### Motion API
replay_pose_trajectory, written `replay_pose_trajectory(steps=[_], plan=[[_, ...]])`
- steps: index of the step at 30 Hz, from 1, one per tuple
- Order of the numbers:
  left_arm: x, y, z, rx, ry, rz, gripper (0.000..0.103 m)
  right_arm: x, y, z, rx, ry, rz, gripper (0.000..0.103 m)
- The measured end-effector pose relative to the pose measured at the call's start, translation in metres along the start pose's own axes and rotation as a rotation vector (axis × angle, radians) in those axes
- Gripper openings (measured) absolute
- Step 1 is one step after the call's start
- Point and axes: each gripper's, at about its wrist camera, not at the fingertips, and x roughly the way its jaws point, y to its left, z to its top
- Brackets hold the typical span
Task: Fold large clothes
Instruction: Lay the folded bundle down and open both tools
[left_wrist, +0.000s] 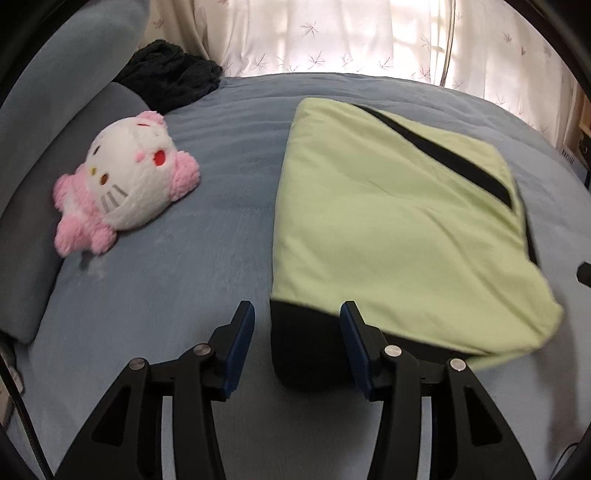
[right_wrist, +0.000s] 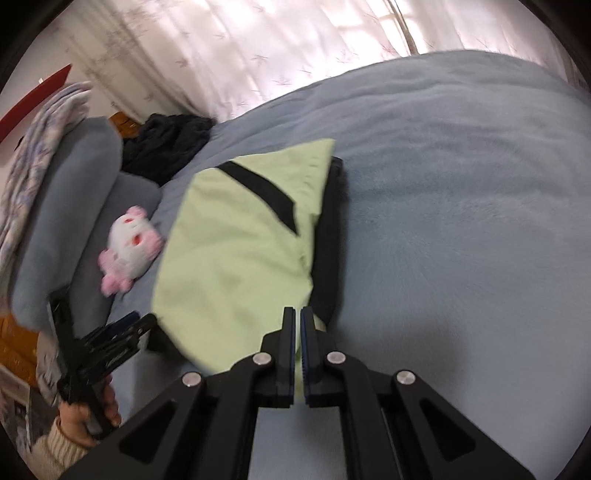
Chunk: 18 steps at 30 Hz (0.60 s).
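On a blue-grey bed (left_wrist: 207, 192), the left gripper (left_wrist: 297, 321) hangs with jaws apart over the near black corner of a folded lime-green garment (left_wrist: 388, 221), gripping nothing. The right gripper (right_wrist: 297, 317) has its jaws together at the garment's near edge, with no cloth visibly between them. At ten o'clock lies a pink-and-white plush toy (left_wrist: 125, 184); beyond it, a dark cloth heap (left_wrist: 170, 74).
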Motion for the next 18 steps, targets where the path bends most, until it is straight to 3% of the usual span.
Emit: replay_pose_trajectory(steps=[2,7,18], plan=[[-0.027,-0.002,-0.004,-0.005,-0.006,-0.012,0.049,-0.033,0.01,-0.006,0.001,0.009,0.041,0.002],[-0.122,-0.014,-0.016,-0.003,-0.079,-0.006,0.065,-0.122,0.04,-0.023,-0.041,-0.016,0.077,0.003],[-0.299,-0.06,-0.07,0.005,-0.132,-0.039,0.066,-0.313,0.105,-0.086,-0.211,-0.08,0.054,0.003]])
